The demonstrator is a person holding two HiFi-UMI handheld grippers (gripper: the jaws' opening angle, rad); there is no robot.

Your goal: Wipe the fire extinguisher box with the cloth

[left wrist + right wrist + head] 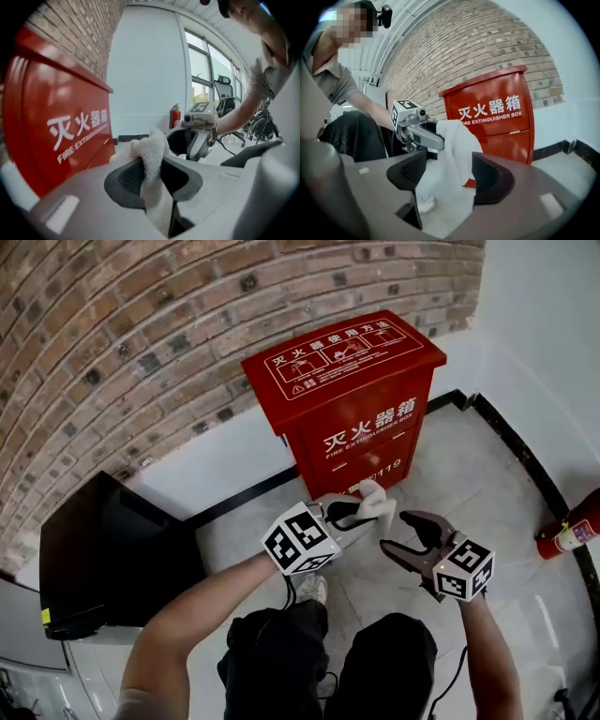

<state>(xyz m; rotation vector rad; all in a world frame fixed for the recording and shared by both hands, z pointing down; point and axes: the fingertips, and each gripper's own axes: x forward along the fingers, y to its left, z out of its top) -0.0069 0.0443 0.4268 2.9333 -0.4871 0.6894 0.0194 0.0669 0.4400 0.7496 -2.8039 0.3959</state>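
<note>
The red fire extinguisher box [352, 399] stands on the floor against the brick wall, just ahead of both grippers. My left gripper [361, 512] is shut on a white cloth [377, 501], which bunches out past its tips a little in front of the box's lower face. In the left gripper view the cloth [150, 145] is pinched between the dark pads of the left gripper [152, 171], with the box [56, 126] at the left. My right gripper [394, 532] is open just right of the cloth. In the right gripper view the right gripper [450, 176] gapes, and the cloth [457, 140] hangs beyond it from the left gripper [436, 136].
A black cabinet [103, 559] stands at the left against the brick wall [122, 343]. A red fire extinguisher [572, 531] lies at the right by the white wall. The person's dark trouser legs [328, 662] are below the grippers. The floor is pale tile [487, 484].
</note>
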